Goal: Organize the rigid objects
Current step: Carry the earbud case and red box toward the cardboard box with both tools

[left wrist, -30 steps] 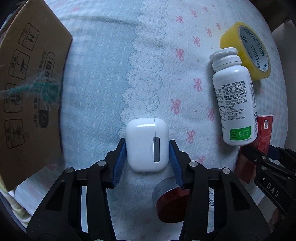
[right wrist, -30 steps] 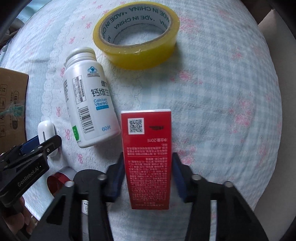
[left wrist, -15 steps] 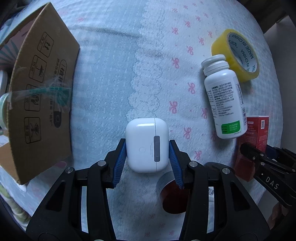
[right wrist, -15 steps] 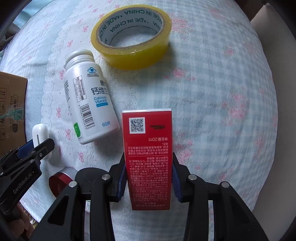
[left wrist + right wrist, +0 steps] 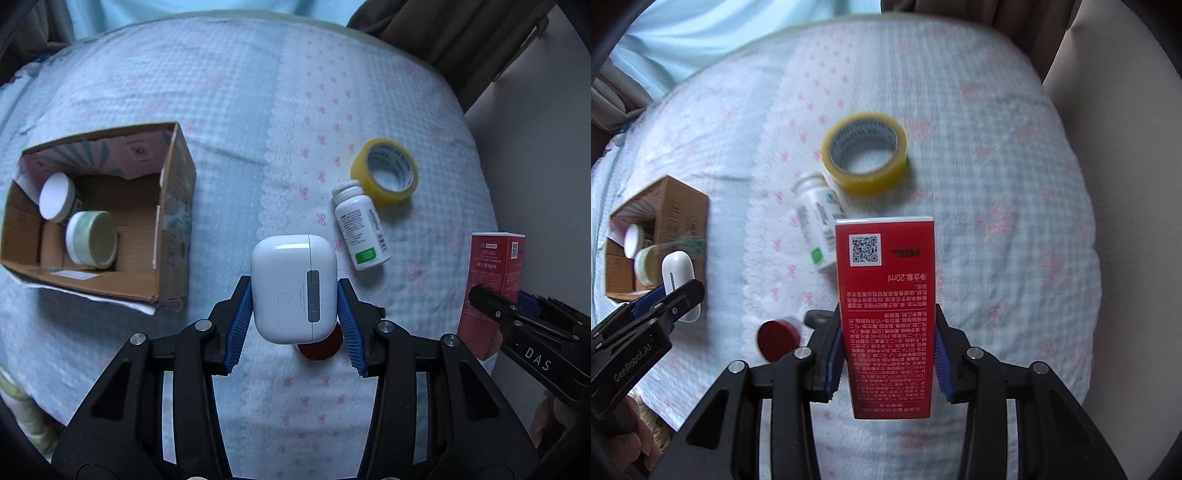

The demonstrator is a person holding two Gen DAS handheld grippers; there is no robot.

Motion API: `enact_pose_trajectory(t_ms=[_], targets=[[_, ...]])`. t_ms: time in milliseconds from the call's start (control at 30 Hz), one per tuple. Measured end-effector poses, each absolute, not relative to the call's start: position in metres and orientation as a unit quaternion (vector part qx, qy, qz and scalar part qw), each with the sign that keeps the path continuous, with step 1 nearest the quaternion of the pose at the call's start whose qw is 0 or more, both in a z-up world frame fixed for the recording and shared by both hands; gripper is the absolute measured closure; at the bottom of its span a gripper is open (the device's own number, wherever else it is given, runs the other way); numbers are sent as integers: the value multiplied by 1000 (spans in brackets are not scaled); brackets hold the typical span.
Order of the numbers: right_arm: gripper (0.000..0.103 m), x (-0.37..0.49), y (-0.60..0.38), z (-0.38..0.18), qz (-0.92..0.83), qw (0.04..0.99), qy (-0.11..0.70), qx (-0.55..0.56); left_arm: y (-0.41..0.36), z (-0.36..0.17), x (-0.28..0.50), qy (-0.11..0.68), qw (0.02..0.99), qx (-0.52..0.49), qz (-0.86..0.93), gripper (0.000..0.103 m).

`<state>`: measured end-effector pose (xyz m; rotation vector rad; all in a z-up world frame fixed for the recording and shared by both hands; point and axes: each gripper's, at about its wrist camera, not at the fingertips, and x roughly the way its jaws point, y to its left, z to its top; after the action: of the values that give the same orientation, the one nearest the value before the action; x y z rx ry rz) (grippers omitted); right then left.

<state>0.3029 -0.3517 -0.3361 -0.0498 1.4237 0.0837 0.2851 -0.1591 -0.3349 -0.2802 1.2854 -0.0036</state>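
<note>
My left gripper (image 5: 294,295) is shut on a white earbud case (image 5: 293,286) and holds it well above the bed. My right gripper (image 5: 886,332) is shut on a red carton (image 5: 886,295), also lifted; the carton shows at the right of the left wrist view (image 5: 493,273). The left gripper and case appear at the left of the right wrist view (image 5: 677,280). An open cardboard box (image 5: 173,221) stands at the left with two round jars (image 5: 92,240) inside.
A white pill bottle (image 5: 360,229) lies on the bedspread beside a yellow tape roll (image 5: 384,181). A red-lidded jar (image 5: 777,338) stands under the grippers. A wall (image 5: 535,166) borders the bed on the right; curtains hang behind.
Both grippers have risen high above the bed with their objects. The open top of the cardboard box and its jars have come into view.
</note>
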Motion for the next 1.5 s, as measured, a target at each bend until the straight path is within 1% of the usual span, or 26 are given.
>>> enact_pose_trajectory(t_ms=[167, 300, 400, 533, 700, 900, 1133, 1333, 1500], targets=[[65, 280, -333, -270, 60, 786, 614, -25, -142, -273, 259, 569, 810, -143, -19, 62], [65, 271, -318, -230, 87, 800, 593, -13, -119, -234, 240, 553, 820, -145, -17, 62], [65, 263, -301, -208, 104, 809, 579, -15, -95, -209, 225, 537, 832, -138, -6, 62], [65, 252, -271, -189, 127, 815, 565, -16, -56, -187, 207, 520, 841, -153, 5, 62], [65, 246, -223, -175, 146, 819, 556, -10, -1, -174, 192, 507, 847, -158, 16, 62], [65, 243, -158, -168, 150, 822, 549, 2, 74, -177, 186, 512, 845, -154, 12, 62], [65, 248, -79, -175, 132, 821, 555, 35, 154, -200, 202, 533, 834, -142, -6, 62], [65, 257, -31, -195, 122, 813, 567, 53, 196, -235, 226, 565, 814, -131, -16, 62], [65, 275, -5, -221, 117, 797, 591, 44, 213, -270, 247, 588, 799, -123, -13, 62]])
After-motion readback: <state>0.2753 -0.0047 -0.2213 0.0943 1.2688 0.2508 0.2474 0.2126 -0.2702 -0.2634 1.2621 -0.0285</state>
